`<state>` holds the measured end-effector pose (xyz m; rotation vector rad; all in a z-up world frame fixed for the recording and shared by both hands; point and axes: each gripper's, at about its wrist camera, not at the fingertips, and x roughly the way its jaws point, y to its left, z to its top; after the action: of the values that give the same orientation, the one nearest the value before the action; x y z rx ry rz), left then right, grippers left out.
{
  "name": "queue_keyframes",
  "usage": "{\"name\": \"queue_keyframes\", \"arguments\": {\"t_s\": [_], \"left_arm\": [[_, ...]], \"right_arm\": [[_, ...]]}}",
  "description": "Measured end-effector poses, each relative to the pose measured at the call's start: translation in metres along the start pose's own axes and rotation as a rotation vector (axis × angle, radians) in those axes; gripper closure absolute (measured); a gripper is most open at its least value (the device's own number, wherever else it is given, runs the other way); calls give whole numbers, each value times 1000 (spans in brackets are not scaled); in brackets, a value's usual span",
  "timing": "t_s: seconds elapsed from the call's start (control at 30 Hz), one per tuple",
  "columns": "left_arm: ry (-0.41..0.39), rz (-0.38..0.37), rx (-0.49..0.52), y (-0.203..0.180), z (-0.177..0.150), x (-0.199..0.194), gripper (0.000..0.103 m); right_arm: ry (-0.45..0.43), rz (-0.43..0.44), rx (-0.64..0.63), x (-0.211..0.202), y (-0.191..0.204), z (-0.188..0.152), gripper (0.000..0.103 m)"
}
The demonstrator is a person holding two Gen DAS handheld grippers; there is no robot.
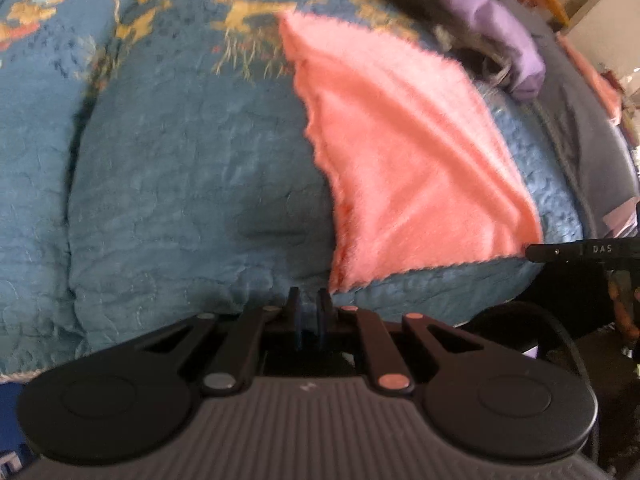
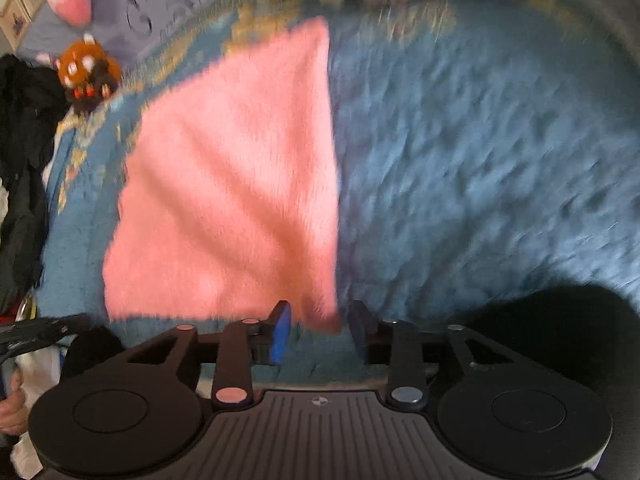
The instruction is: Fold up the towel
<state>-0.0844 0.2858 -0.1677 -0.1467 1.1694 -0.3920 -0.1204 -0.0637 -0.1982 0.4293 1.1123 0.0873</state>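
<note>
Soft daylight cast from the far side, both views blurred by motion, edges bent by fisheye, near corners darkened.

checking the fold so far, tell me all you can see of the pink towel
The pink towel is fluffy, fleecy-looking cloth lying on the blue quilted bedspread, with soft diagonal creases. Its near corner sits between the right gripper jaws, which stand apart without pressing it. The left gripper is shut just beside another corner, apparently not holding it.

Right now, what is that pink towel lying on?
The pink towel lies on a blue quilted bedspread, which shows on all sides of it. Whatever is beneath the towel's middle is covered, so only the bedspread around it can be seen.
</note>
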Motion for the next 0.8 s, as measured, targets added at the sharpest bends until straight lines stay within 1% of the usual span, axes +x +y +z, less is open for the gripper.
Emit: {"name": "queue_keyframes", "arguments": {"t_s": [0.1, 0.13, 0.17, 0.2, 0.23, 0.27, 0.3, 0.37, 0.43, 0.47, 0.53, 0.57, 0.63, 0.7, 0.8], "left_arm": [[-68, -45, 38, -13, 12, -12, 92], [-82, -60, 58, -19, 19, -12, 80], [-89, -60, 81, -26, 25, -8, 63], [-93, -34, 99, -36, 31, -2, 56], [-91, -4, 113, -44, 37, 5, 46], [-87, 19, 120, -49, 41, 10, 39], [-83, 40, 120, -52, 45, 15, 37], [-88, 49, 99, -49, 47, 17, 27], [-86, 59, 73, -39, 44, 15, 19], [-84, 66, 60, -33, 42, 14, 16], [-60, 73, 46, -20, 36, 14, 16], [-47, 61, 41, -13, 32, 14, 16], [-35, 3, 36, -7, 23, 16, 16], [-32, -29, 48, -9, 21, 21, 18], [-32, -62, 54, -15, 22, 34, 22]], "right_arm": [[-107, -15, -47, -16, 3, 8, 66], [-113, -14, -53, -15, 5, 13, 60], [-118, -13, -57, -14, 7, 19, 59], [-116, -13, -54, -10, 8, 24, 59], [-114, -13, -51, -7, 9, 29, 59], [-111, -10, -41, -3, 8, 33, 59], [-109, -7, -29, -1, 6, 36, 59], [-108, 10, -15, 0, 1, 32, 59], [-108, 28, -2, 1, -4, 29, 58], [-104, 37, 6, 2, -7, 26, 57], [-92, 57, 28, 4, -13, 21, 57], [-85, 68, 43, 6, -16, 19, 57], [-87, 92, 50, 5, -17, 19, 57], [-94, 110, 44, 4, -16, 20, 54], [-69, 98, 15, 7, -11, 18, 53]]}}
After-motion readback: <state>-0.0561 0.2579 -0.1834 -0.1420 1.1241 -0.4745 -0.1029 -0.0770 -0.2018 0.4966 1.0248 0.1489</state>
